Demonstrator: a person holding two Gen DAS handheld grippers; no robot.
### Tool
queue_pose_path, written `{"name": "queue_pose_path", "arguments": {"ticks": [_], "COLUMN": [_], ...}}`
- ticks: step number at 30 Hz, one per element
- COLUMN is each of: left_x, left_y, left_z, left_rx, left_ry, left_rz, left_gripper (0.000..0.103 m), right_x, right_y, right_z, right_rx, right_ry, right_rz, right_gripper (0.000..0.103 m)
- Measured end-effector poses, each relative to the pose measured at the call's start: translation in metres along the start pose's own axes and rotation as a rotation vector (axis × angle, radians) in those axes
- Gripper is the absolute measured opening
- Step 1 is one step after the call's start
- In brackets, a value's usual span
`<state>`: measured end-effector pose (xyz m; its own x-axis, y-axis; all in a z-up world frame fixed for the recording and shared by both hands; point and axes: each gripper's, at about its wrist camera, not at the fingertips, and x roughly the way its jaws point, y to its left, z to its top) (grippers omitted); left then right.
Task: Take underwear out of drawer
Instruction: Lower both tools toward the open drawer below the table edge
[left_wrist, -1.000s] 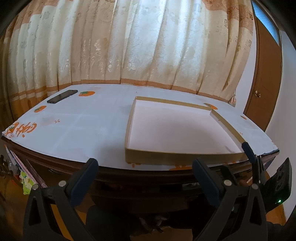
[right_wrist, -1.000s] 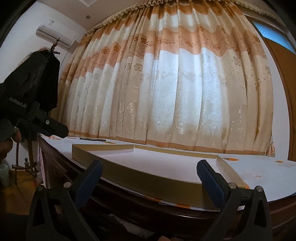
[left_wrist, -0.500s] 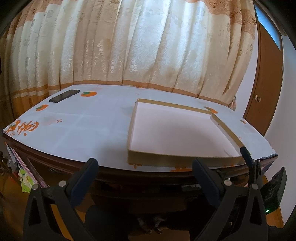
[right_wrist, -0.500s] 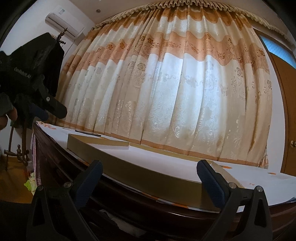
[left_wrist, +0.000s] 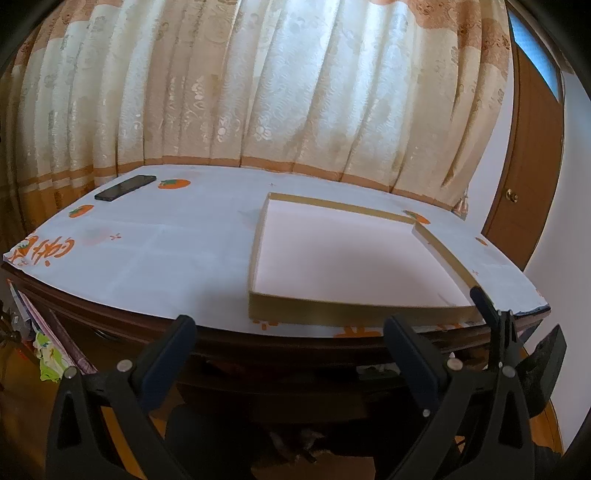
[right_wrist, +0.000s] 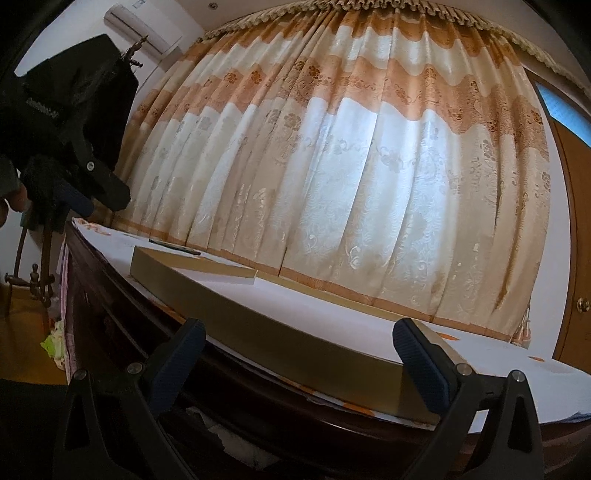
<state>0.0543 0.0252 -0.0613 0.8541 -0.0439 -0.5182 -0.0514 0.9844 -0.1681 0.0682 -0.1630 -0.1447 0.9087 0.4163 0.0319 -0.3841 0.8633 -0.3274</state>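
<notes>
Left gripper (left_wrist: 290, 341) is spread wide with nothing between its fingers, hanging just in front of the table edge (left_wrist: 221, 339) and a bit below the top. Right gripper (right_wrist: 299, 343) is the same deal: fingers apart, not holding anything, sitting lower and looking up across the dark wood edge. From the left camera you can see it poking in at the right, beside the table corner.

On the table there's a white cloth with orange fruit prints (left_wrist: 147, 243), and on that a shallow gold-edged box tray (left_wrist: 354, 312), white inside, sitting near the front edge toward the right. A dark phone (left_wrist: 125, 187) lies at the far left corner by the curtain (left_wrist: 295, 92). Brown door (left_wrist: 532, 166) off to the right.

Can't see any underwear, and can't make out a drawer for sure in the dark space under the tabletop.
</notes>
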Motion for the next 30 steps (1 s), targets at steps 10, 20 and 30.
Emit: {"name": "queue_pose_path", "arguments": {"ticks": [10, 20, 30], "left_x": [-0.004, -0.011, -0.013], "left_y": [-0.008, -0.01, -0.011], "left_z": [-0.001, -0.004, -0.004], "left_rx": [0.013, 0.013, 0.013], "left_ry": [0.003, 0.003, 0.011], "left_rz": [0.0, -0.007, -0.007], "left_gripper": [0.103, 0.103, 0.103], "right_x": [-0.01, -0.015, -0.022], "right_y": [-0.005, -0.002, -0.011], "right_z": [0.0, 0.001, -0.002], "right_rx": [0.026, 0.024, 0.079], "right_ry": [0.031, 0.074, 0.137], "right_rz": [0.016, 0.019, 0.04], "right_gripper": [0.103, 0.103, 0.103]}}
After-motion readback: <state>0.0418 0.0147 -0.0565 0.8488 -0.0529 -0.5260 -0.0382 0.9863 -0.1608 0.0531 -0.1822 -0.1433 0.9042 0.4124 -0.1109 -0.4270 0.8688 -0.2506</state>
